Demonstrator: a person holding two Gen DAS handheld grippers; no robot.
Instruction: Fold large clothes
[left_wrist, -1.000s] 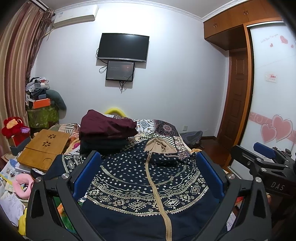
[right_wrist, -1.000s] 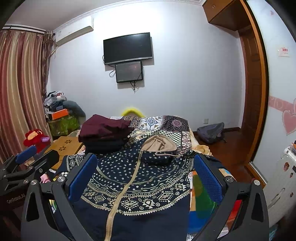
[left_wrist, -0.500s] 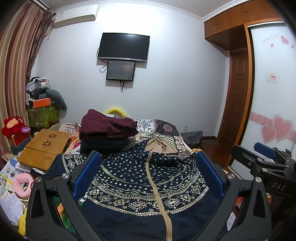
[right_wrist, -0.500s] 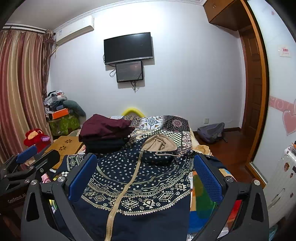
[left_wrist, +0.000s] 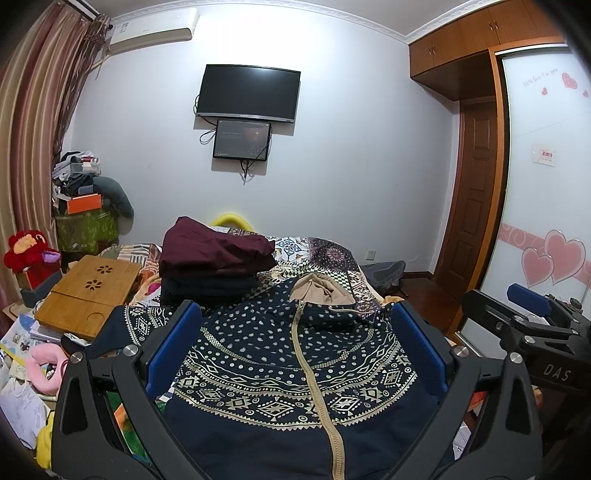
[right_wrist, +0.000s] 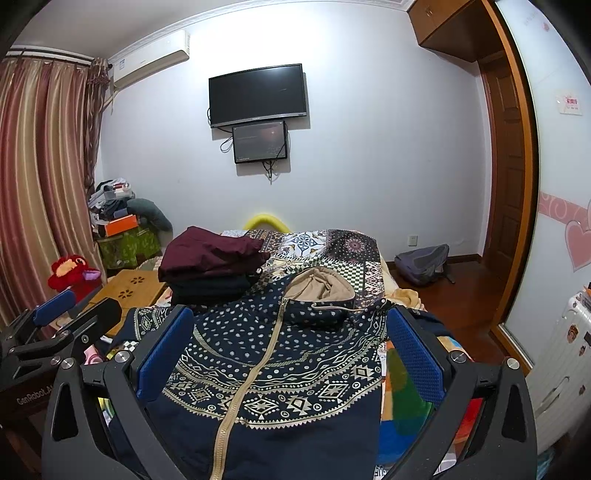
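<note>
Both sets of jaws stood spread wide and held nothing. The left gripper (left_wrist: 297, 343) hung above the navy patterned hoodie (left_wrist: 295, 369), its blue pads on either side of the garment's chest in its own view, with no contact visible. The right gripper (right_wrist: 290, 343) hung likewise over the hoodie (right_wrist: 280, 369), just beside the left one; each showed at the edge of the other's view.

The hoodie lay spread face up on the bed (right_wrist: 332, 247), zipped along a tan zipper (left_wrist: 314, 376), its tan-lined hood (left_wrist: 317, 291) pointing toward the far wall. One sleeve reached out to the left toward a wooden lap tray (left_wrist: 88, 291). Beyond the hoodie's left shoulder sat a stack of folded clothes (left_wrist: 214, 266), maroon on top and dark beneath.

On the far wall hung a dark television (left_wrist: 247, 92) with a smaller screen (left_wrist: 242, 140) under it. A grey backpack (right_wrist: 424, 264) lay on the wooden floor by the door, and a red plush toy (right_wrist: 72, 275) sat near the striped curtain.
</note>
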